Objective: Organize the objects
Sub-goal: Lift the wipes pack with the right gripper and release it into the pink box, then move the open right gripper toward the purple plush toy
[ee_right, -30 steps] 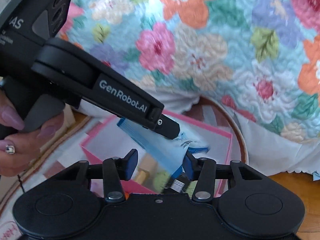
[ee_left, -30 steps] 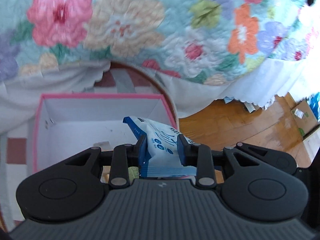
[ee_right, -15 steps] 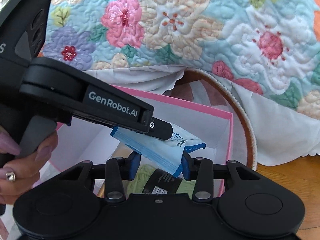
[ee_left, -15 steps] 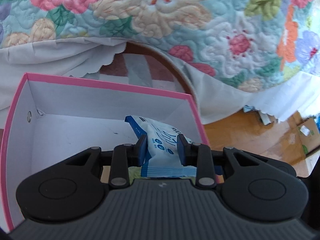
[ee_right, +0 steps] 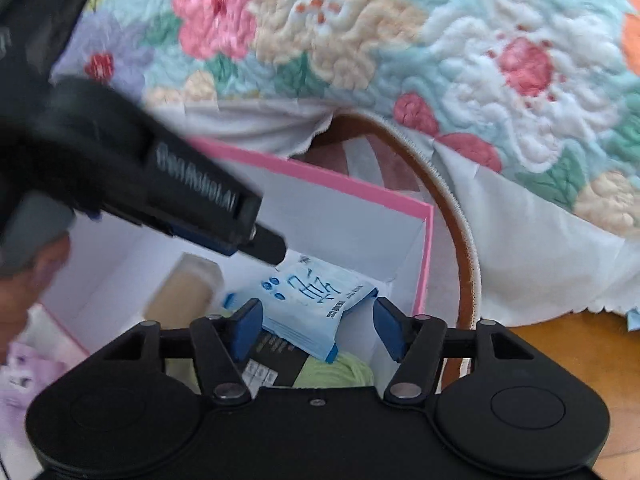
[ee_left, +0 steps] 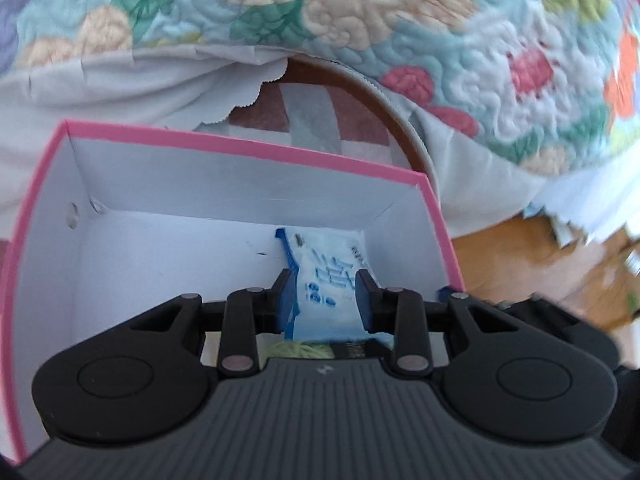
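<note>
Both hand-held grippers are pointed steeply down into the pink-rimmed box (ee_left: 248, 148), which serves as the landmark here. The left hand-held gripper (ee_left: 323, 294) is held over the box's right half with its blue pads closed tightly on the blue-and-white packet (ee_left: 332, 276); the packet is kept inside the box, near the right wall and just short of the far wall. In the right wrist view the left tool's body is seen slanting in from the upper left, with part of a hand (ee_right: 28, 280) on its grip. The right hand-held gripper (ee_right: 318, 328) has just been opening; its jaws are stood apart on either side of the packet's near end, and the right pad is seen clear of it. Below the packet, inside the box, a skein of light green yarn (ee_right: 340, 372) with a dark label and a tan cylinder (ee_right: 184, 292) are lying. Beyond the box a floral quilt (ee_left: 360, 20) with a white sheet beneath it is seen, and wooden floor (ee_left: 520, 248) to the box's right.
</note>
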Tool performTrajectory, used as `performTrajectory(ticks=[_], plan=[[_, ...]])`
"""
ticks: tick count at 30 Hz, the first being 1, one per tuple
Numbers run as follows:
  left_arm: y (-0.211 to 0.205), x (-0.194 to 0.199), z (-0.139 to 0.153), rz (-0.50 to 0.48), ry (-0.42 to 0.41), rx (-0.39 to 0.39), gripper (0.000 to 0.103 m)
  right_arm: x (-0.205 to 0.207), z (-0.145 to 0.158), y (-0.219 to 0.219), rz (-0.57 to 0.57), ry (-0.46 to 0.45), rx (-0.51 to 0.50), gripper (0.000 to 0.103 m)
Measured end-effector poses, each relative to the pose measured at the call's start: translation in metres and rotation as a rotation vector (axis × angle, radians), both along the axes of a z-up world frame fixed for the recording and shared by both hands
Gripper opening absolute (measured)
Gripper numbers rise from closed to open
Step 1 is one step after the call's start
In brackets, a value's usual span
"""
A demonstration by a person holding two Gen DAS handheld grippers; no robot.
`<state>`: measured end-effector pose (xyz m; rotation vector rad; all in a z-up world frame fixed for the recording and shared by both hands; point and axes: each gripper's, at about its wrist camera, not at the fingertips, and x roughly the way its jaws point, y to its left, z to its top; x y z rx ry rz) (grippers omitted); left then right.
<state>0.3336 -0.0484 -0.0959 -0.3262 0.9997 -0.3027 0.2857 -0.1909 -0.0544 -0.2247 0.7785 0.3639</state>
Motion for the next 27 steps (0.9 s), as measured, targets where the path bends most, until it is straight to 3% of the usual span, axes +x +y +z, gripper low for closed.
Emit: performTrajectory(ticks=[9,15,27], plan=[[-0.003,-0.030,0.024,-0.040,0.021,0.005,0.031,-0.024,0.032,-0.025,-0.021,0.093,0.172,0.066],[0.004,-0.071,0.047,-0.060,0.035,0.030,0.033,-0.066,0.063,-0.034,0.011,0.065,0.175,0.067],[0.025,-0.158,0.123,-0.118,-0.011,0.035,0.041,-0.137,0.131,-0.031,0.084,0.055,0.201,0.070]])
